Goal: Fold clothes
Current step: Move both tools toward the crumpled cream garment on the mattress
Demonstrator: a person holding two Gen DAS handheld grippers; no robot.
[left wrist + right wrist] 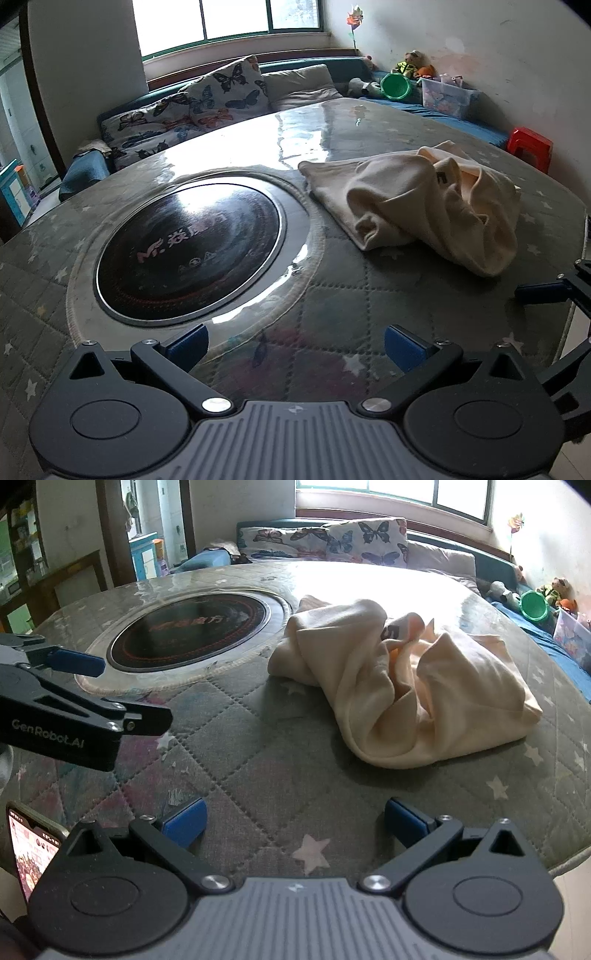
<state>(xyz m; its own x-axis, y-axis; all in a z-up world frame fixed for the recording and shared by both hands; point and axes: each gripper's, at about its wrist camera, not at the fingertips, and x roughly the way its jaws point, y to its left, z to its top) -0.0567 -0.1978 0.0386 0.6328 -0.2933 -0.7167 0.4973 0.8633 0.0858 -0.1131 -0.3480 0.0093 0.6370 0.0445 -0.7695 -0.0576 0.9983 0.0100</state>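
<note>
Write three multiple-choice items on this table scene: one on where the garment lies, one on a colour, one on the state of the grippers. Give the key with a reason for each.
1. Where does the cream garment lie relative to the round black cooktop in the right wrist view?
A. On top of it
B. To its right, on the quilted table cover
C. Hanging off the table edge

2. What colour are the pads on the gripper fingers?
A. Red
B. Green
C. Blue

3. What state is the left gripper and the right gripper in?
A. Both open, holding nothing
B. Both shut on the garment
C. Left shut on the garment, right open

Key: 1 B, the garment sits crumpled beside the cooktop on the cover, with only its far corner near the cooktop's rim. 2 C, the pads show blue in both views. 3 A, each pair of fingers stands wide apart with bare cover between them.
</note>
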